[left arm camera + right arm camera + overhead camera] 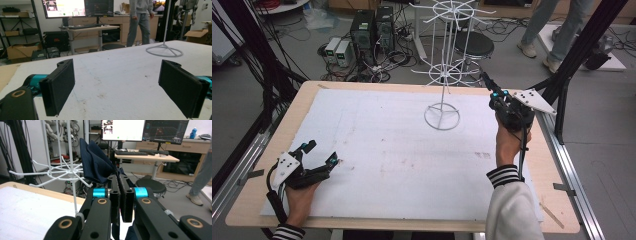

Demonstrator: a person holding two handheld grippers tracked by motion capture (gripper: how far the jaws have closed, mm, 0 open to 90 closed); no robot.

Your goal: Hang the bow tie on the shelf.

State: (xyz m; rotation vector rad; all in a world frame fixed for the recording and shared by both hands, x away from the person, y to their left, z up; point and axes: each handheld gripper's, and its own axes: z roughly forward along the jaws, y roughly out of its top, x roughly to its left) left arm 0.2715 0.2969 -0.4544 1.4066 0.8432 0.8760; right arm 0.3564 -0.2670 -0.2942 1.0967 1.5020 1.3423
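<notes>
**White-covered table carried a wire rack**

A wooden table [257, 200] bore a stained white sheet [387, 150] over most of its top. A white wire rack [444, 70] stood on the sheet's far side by its ring base [164, 51].

Even, diffuse indoor light; shadows on the table [402, 150] faint. Monitors [122, 130] glow bright, slightly washed out. All frames soft, low-resolution. Near jaws blurred in both gripper views; mild wide-angle bending at edges.

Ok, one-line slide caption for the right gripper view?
Right gripper shut on a navy cloth, raised beside the white wire rack.
</notes>
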